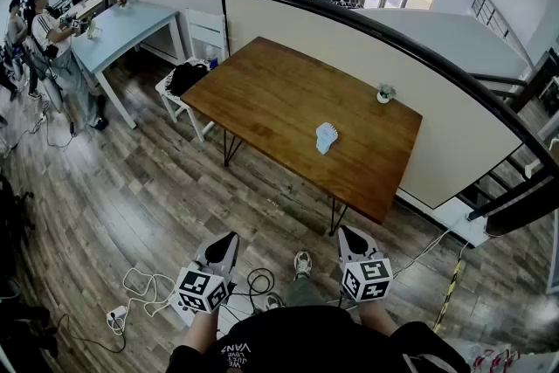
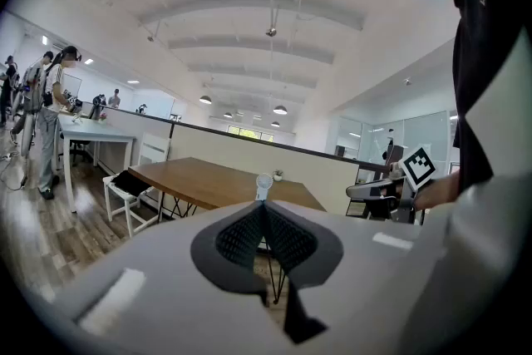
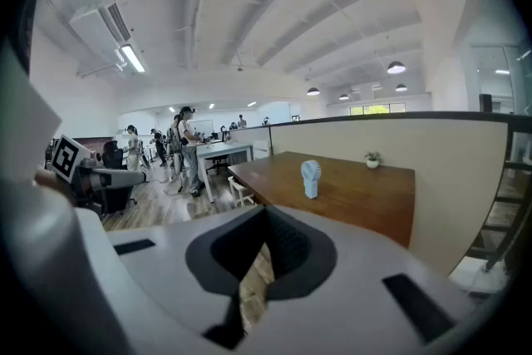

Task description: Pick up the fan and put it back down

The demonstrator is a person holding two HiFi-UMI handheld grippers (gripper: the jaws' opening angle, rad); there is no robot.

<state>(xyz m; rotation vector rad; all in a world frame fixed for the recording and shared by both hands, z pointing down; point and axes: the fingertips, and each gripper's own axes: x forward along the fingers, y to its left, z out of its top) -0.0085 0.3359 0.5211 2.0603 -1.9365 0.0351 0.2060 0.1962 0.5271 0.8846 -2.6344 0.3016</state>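
A small pale-blue fan (image 1: 326,137) stands upright on the brown wooden table (image 1: 262,92), toward its right half. I stand on the floor well short of the table. My left gripper (image 1: 228,241) and right gripper (image 1: 348,234) are held low in front of me, both pointing toward the table. Both are shut with nothing between the jaws. In the left gripper view the fan (image 2: 263,183) shows just above the closed gripper (image 2: 263,206). The right gripper view has the fan (image 3: 310,177) far beyond the closed gripper (image 3: 266,214).
A small potted plant (image 1: 384,93) sits at the table's far right corner. A white chair with a black bag (image 1: 185,79) stands at the table's left end. Cables and a power strip (image 1: 140,293) lie on the floor near my feet. People (image 1: 52,39) stand by a light-blue table (image 1: 122,26).
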